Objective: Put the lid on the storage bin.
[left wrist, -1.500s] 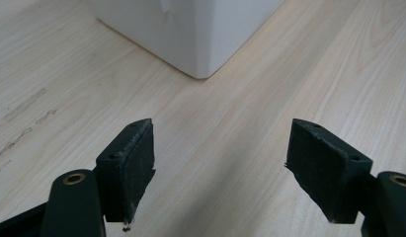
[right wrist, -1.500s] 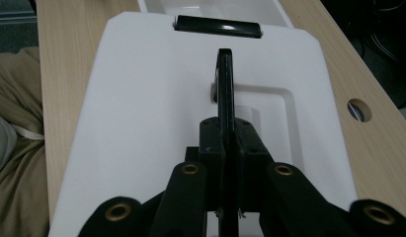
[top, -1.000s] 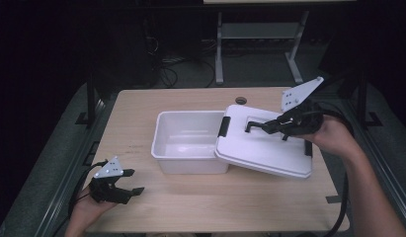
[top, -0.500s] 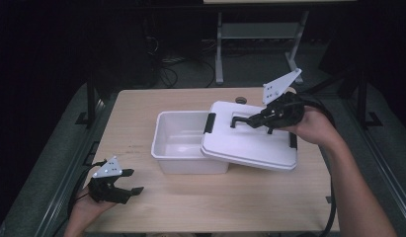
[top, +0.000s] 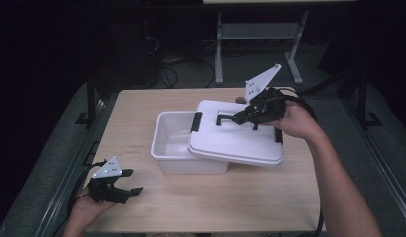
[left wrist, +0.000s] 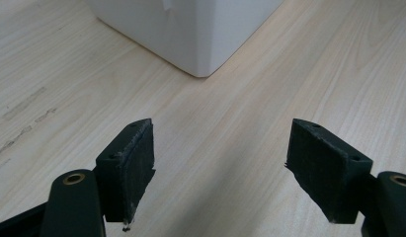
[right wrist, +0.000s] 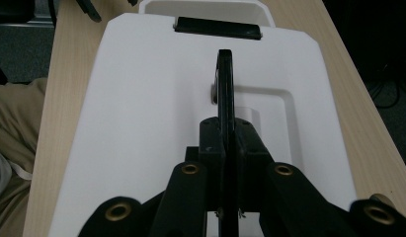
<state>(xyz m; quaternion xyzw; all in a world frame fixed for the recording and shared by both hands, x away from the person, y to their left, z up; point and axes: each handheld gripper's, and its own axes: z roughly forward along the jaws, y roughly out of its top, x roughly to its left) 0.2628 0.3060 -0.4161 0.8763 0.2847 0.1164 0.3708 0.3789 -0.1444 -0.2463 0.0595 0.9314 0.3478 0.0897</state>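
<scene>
A white plastic box [top: 177,146] stands in the middle of the wooden table. Its white lid [top: 238,138] hangs tilted over the box's right part, covering more than half of the opening. My right gripper [top: 238,117] is shut on the lid's black handle [right wrist: 225,79], which stands upright between its jaws. A black latch [right wrist: 218,28] sits at the lid's far edge, beyond it the box rim [right wrist: 205,6]. My left gripper [top: 133,181] rests open near the table's front left corner, with nothing between its pads [left wrist: 131,163]. A box corner [left wrist: 200,54] lies ahead of it.
The wooden table [top: 136,113] has bare room left of the box and along the front edge. A metal stand [top: 260,34] and cables lie on the dark floor behind the table. A small dark object [top: 238,100] sits behind the lid.
My right gripper has carried the lid leftward over the box, so it now covers more of the opening. The left gripper has stayed in place.
</scene>
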